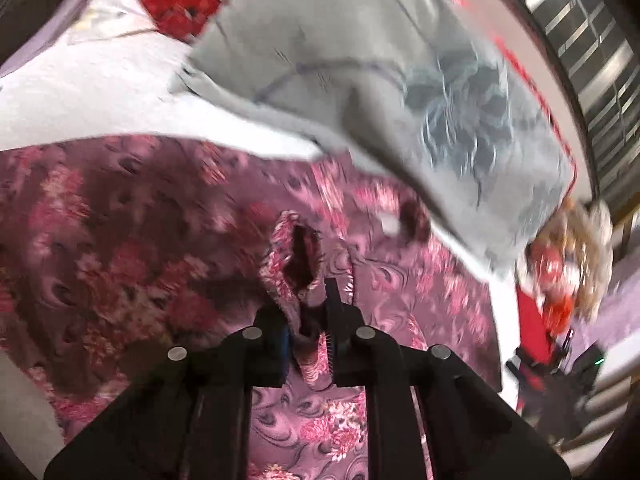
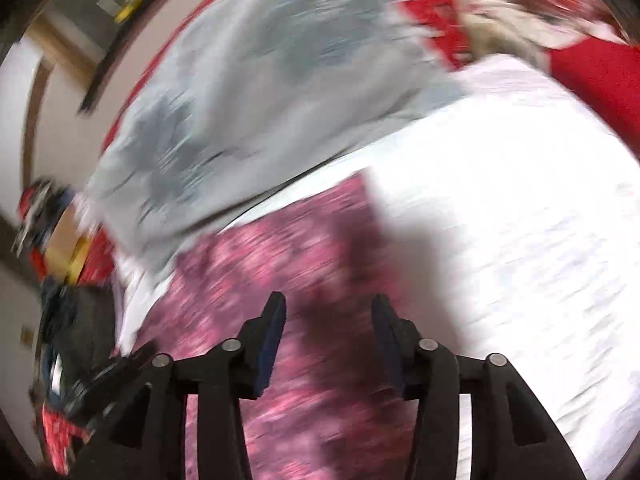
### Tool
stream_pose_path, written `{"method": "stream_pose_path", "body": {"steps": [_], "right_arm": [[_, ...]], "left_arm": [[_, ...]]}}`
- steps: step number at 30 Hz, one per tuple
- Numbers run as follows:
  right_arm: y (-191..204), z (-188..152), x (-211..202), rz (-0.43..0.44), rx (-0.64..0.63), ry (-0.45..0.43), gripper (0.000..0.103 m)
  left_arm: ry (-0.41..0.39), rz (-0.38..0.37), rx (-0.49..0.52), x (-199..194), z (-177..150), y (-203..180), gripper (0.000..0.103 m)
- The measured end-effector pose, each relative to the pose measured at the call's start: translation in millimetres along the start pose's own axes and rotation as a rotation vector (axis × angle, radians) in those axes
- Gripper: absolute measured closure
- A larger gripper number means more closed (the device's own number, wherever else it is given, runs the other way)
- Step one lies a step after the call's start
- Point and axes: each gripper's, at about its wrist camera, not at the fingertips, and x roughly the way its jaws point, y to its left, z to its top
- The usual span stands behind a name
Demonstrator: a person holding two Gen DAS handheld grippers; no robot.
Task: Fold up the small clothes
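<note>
A bunched fold of the pink floral fabric garment (image 1: 304,280) is clamped by the left gripper (image 1: 308,320). The right gripper (image 2: 328,320), jaws apart and empty, hovers above the same garment at six o'clock on the white bed sheet (image 2: 500,208). Folding is judged barely begun, with the cloth mostly spread flat and a grey printed garment (image 1: 400,92) untouched at twelve o'clock.

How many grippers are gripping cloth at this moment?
1. The left gripper pinches a fold of the pink floral cloth. The right gripper hangs open above that cloth, holding nothing.

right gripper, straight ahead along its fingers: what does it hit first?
Most likely the pink floral cloth: it fills the view between and beyond the open right gripper. Blurred frame, so depth is unclear.
</note>
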Motion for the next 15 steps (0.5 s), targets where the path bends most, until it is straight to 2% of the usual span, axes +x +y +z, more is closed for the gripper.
{"method": "stream_pose_path", "body": {"steps": [2,4,5,6,7,8,9,11,12,13,14,15], "right_arm": [[-11,2,13,0.003,0.049,0.031,0.054],[-21,-2,30,0.080,0.100,0.089,0.056],[-18,-5,35,0.140,0.100,0.119,0.073],[-18,-5,35,0.140,0.100,0.119,0.087],[-9,-7,36,0.176,0.063,0.122,0.097],[10,-10,25,0.194,-0.039,0.055,0.098],[17,-12,19,0.204,-0.076,0.016,0.098],[20,-16,20,0.146,-0.099,0.007,0.098],[19,-16,30,0.091,-0.113,0.041,0.098],[16,-19,44,0.005,-0.132,0.107,0.097],[15,-21,47,-0.031,-0.135,0.124,0.095],[15,-19,42,-0.030,-0.134,0.108,0.094]], "left_arm": [[-0.021,0.043,-0.009,-3,3,7,0.092],[-0.014,0.054,-0.034,-4,4,17,0.092],[-0.007,0.050,-0.051,-4,5,23,0.092],[-0.006,0.051,-0.066,-5,6,27,0.092],[-0.011,0.065,-0.075,-6,6,31,0.092],[-0.012,0.089,-0.092,-7,6,34,0.092],[-0.008,0.113,-0.096,-5,6,36,0.091],[0.039,0.167,-0.090,7,4,40,0.086],[0.080,0.193,-0.089,15,2,43,0.082],[0.086,0.174,-0.108,14,2,49,0.082],[0.081,0.149,-0.134,7,1,54,0.082],[0.069,0.115,-0.171,-2,4,59,0.082]]}}
